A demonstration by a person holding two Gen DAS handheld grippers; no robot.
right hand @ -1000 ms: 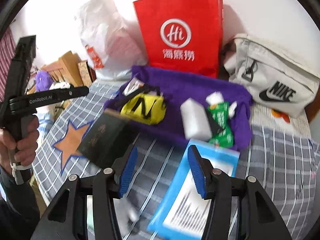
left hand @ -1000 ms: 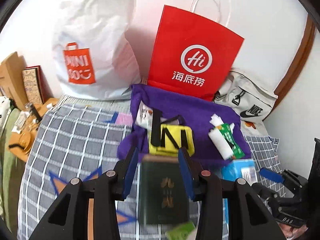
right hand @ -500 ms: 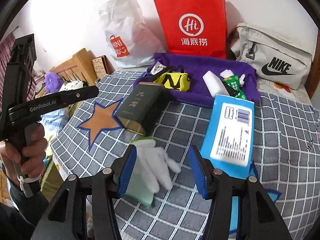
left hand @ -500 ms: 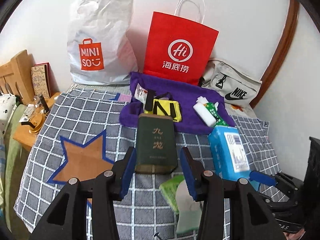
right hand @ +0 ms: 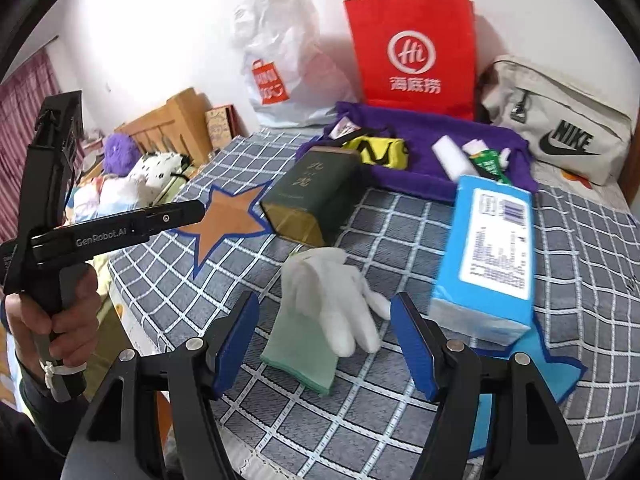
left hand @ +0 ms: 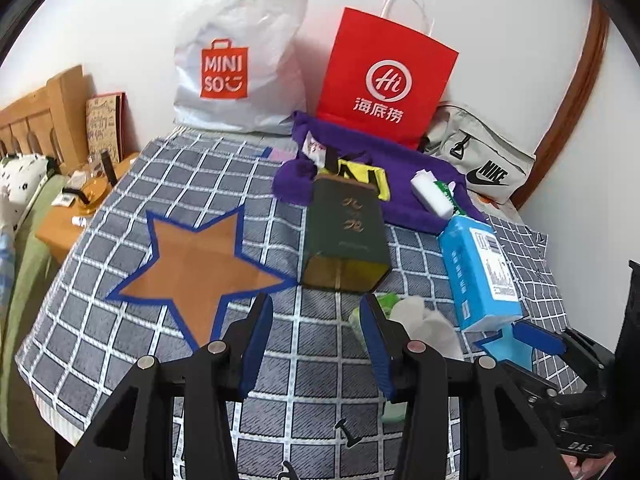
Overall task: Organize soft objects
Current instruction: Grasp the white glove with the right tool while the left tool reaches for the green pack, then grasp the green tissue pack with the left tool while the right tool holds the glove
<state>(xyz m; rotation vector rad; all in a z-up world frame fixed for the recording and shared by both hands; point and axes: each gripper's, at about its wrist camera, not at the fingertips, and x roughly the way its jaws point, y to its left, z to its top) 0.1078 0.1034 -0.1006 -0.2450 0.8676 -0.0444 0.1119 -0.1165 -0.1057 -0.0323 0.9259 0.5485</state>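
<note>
Checked grey cloth (right hand: pixel 400 232) covers the bed, with one orange star (right hand: pixel 228 220) at the left. Next lie one green tin (right hand: pixel 312 192), one white glove (right hand: pixel 332 300) on a green cloth piece (right hand: pixel 300 352), and one blue tissue pack (right hand: pixel 492 256). Both tongs, left gripper (left hand: pixel 316 340) and right gripper (right hand: pixel 324 352), are wide open and hold nothing; the glove lies just ahead of the right one.

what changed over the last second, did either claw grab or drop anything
Both claws pulled back from the purple cloth. The left claw, which had the green tin between its open fingers, now sits clear of it. The right claw now frames the white glove. Nothing was grabbed or dropped; both stay open and empty. The tin, blue tissue pack and bags did not visibly move.
</note>
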